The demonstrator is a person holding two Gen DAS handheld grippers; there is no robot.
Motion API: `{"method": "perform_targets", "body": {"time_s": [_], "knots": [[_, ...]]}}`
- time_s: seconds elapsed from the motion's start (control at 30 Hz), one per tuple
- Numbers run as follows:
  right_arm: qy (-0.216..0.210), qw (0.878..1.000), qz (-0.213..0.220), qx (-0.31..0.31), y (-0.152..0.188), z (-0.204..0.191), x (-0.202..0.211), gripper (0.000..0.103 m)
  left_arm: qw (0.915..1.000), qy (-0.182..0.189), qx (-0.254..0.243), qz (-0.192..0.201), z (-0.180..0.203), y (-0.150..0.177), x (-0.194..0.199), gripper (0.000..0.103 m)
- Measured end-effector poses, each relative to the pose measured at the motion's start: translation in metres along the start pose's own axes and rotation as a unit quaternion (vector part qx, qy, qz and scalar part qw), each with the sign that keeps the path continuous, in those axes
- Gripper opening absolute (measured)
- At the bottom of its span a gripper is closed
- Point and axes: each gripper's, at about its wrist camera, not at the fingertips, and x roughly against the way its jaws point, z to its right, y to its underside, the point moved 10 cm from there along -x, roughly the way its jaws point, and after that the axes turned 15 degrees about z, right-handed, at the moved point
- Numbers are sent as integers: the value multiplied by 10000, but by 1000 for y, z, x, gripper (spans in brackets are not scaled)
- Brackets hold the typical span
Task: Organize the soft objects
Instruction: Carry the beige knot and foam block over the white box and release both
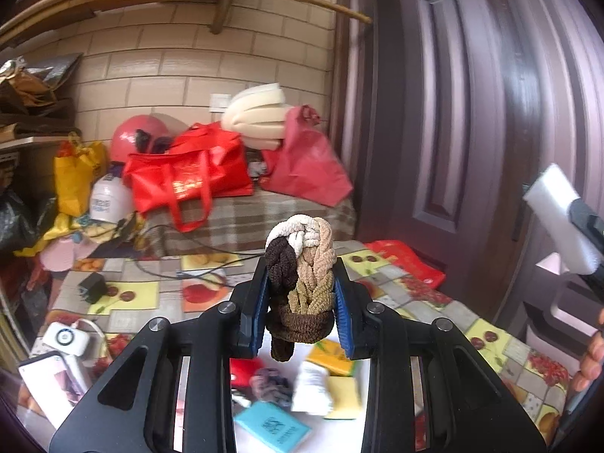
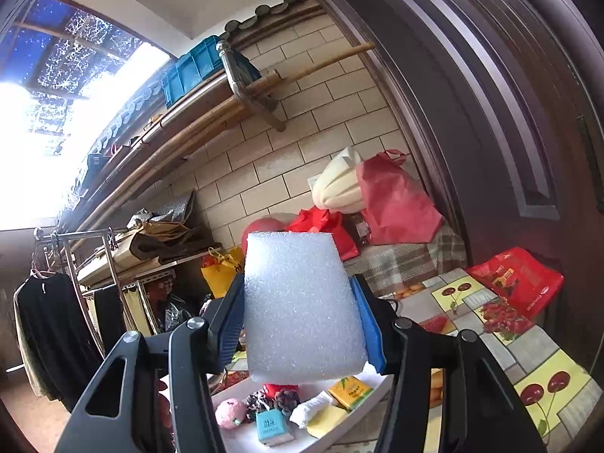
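The left gripper [image 1: 301, 294] clamps a braided brown, tan and cream fabric knot [image 1: 300, 283] above the white tray [image 2: 264, 439] (at 6 o'clock), while the right gripper [image 2: 302, 321] squeezes a white rectangular foam block [image 2: 302, 302].

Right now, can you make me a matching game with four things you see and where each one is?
Things:
1. braided scrunchie
2. white foam block
3. blue packet
4. red bag

Places:
A. on the white tray
B. in the right gripper
C. on the checked cloth by the wall
D. in the left gripper

Pairs: 1-D, 2-B, 3-A, 4-C
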Motion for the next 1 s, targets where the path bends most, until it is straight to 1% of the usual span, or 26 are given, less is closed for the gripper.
{"method": "perform_targets", "body": {"time_s": [0.13, 0.33, 0.5, 0.67, 0.8, 0.9, 1.0], "knots": [[-36, 9999, -106, 21, 9, -5, -10, 54, 9992, -387, -22, -124, -26, 10, -7, 30], [-55, 9995, -318, -31, 23, -9, -25, 54, 9987, -435, 21, -256, -34, 22, -11, 30], [-34, 9989, -463, -25, 36, -12, -33, 54, 9986, -434, 15, -298, -34, 25, -13, 30], [1, 9973, -726, -124, 56, -10, -41, 54, 9985, -406, 2, -354, -34, 29, -16, 30], [13, 9961, -867, -142, 65, -11, -48, 54, 9984, -421, 0, -388, -37, 31, -17, 30], [1, 9946, -1022, -181, 74, -13, -59, 54, 9975, -536, 45, -466, -48, 34, -19, 30], [0, 9930, -1163, -223, 82, -17, -72, 54, 9956, -762, 193, -520, -71, 37, -19, 30]]}}
